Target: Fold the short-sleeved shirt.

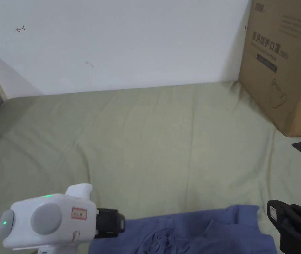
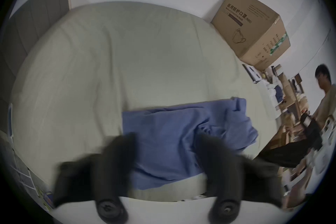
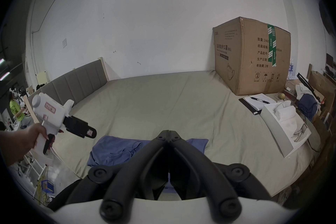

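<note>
2 sets of tongs hang above the near edge of a bed (image 1: 166, 132), whose olive sheet lies wide and bare toward the far white wall (image 1: 129, 39). Left tongs (image 2: 166, 144) are spread apart, blurred, holding nothing. Right tongs (image 3: 169, 134) are closed, tips meeting, empty. Between them the blue short-sleeved shirt (image 1: 192, 231) lies rumpled, cut off by the head view's lower edge. On the far right stands a cardboard box (image 1: 282, 63).

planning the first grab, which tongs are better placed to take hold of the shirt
Likely left. The left tongs are open right over the blue shirt. The right tongs are shut, tips together, holding nothing, so they'd need to open first.
</note>
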`<state>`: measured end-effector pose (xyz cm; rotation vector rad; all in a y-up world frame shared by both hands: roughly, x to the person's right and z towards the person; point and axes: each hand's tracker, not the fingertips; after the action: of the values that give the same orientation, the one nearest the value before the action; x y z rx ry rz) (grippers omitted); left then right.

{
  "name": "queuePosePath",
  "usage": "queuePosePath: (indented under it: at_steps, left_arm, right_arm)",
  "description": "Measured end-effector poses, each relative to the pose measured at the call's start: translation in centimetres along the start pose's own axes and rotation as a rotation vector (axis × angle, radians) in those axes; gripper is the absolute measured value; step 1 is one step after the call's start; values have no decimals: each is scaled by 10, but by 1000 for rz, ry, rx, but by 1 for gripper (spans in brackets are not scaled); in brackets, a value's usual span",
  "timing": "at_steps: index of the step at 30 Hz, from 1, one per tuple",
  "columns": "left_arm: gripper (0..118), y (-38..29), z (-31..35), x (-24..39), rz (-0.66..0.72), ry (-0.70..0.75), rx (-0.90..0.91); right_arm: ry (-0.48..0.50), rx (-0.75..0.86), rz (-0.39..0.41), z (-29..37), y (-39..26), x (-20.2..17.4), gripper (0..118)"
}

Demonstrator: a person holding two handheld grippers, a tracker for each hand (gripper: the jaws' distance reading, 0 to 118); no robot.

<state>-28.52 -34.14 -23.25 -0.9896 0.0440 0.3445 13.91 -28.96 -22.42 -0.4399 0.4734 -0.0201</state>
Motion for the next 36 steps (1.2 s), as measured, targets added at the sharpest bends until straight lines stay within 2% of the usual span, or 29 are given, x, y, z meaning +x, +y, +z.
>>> queuePosePath:
  at_steps: [1, 3, 5, 8, 11, 13, 16, 18, 19, 20, 22, 23, 27, 31, 35, 36]
  left_arm:
    - [0, -2, -11, 3, -14, 3, -27]
    - [0, -8, -32, 7, -10, 10, -69]
    - [0, -12, -55, 17, -11, -93, -121]
    - [0, -15, -93, 51, -46, -134, -148]
    - [0, -21, -130, 85, -77, -161, -256]
    - [0, -28, -144, 107, -119, -114, -284]
    - [0, -29, -134, 138, -203, -8, -200]
    - [0, -30, -125, 145, -152, -145, -173]
    - [0, -34, -126, 153, -32, -386, -235]
    - [0, -37, -126, 156, 34, -534, -283]
    - [0, -44, -124, 161, 131, -809, -373]
    - [0, -47, -116, 163, 140, -888, -385]
    - [0, -27, -55, 131, 19, -788, -144]
    - [0, 0, -1, 47, 91, -626, 22]
    - [1, 12, 5, -47, 136, -293, -28]
    - [9, 13, -2, -67, 135, -236, -59]
  right_arm:
    - [2, -2, -5, 0, 0, 0, 0]
    - [4, -6, -10, 0, -1, 1, 0]
    - [1, -10, -4, 1, -2, 2, 0]
    - [-10, -19, 6, 1, -4, 4, 0]
    - [-20, -32, 6, -1, -6, 6, 0]
    - [-23, -35, 2, -1, -6, 8, 0]
    - [-26, -32, 4, -1, -3, 9, 0]
    - [-26, -27, 7, -1, -2, 9, 0]
    - [-27, -24, 8, -1, -1, 9, 0]
    - [-27, -23, 8, -2, 0, 9, 0]
    - [-27, -24, 3, -3, 3, 9, 0]
    - [-24, -20, -3, -1, 4, 10, 0]
    - [-18, 7, -6, 6, 11, 11, 0]
    - [-26, 11, 8, 5, 13, 12, 0]
    - [-19, 0, -1, 1, 14, 9, 0]
    - [-16, -6, 1, -1, 14, 7, 0]
